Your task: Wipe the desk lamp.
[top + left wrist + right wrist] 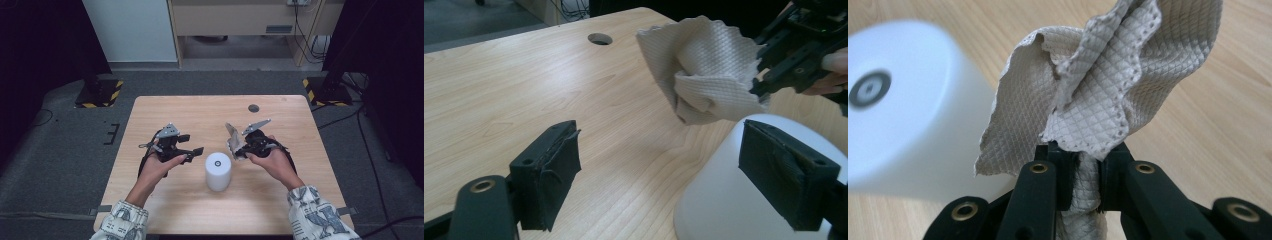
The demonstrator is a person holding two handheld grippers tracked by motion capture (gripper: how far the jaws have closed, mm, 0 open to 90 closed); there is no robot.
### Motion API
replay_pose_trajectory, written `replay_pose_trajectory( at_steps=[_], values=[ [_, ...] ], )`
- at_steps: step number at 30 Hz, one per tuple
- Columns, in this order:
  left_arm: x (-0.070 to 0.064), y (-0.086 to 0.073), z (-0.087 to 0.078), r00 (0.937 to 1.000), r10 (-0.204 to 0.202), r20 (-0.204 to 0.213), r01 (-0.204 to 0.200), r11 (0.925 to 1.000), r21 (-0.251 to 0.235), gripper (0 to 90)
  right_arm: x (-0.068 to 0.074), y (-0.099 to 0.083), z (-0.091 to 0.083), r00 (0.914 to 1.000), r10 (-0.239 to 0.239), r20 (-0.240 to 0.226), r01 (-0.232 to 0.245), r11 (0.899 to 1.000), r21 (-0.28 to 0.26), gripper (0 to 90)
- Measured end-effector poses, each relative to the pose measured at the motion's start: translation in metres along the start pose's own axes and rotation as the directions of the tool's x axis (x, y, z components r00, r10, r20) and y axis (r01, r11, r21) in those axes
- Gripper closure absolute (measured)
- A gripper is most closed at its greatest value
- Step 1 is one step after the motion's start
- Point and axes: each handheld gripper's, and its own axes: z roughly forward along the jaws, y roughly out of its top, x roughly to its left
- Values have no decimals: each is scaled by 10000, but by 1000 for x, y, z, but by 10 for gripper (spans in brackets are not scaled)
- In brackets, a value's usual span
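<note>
A white cylinder point(218, 171) with a dark ring on its top stands upright near the middle of the wooden table point(150, 195). My right gripper point(236, 149) is shut on a crumpled grey-beige quilted cloth point(232, 138), held up just right of the cylinder. In the right gripper view the cloth point(1108, 85) fans up from the closed jaws, with the cylinder point(903, 110) to the left. My left gripper point(192, 154) is open just left of the cylinder. In the left gripper view its pads point(549, 175) stand wide apart, the cylinder point(724, 200) beside the right pad and the cloth point(704, 70) beyond.
A round cable hole point(253, 108) sits in the table's far right part. Dark stands with yellow-black striped bases point(100, 92) flank the table on the floor. Cables point(345, 117) trail over the grey carpet at the right.
</note>
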Motion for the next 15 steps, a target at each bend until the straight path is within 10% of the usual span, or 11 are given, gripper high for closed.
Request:
replay_pose_trajectory(
  at_steps=[15],
  values=[
    [-4,-26,-18,9968,185,-771,-151,9989,447,161,25,-62,-30,10000,-67,67,66,10000,20,808]
  ],
)
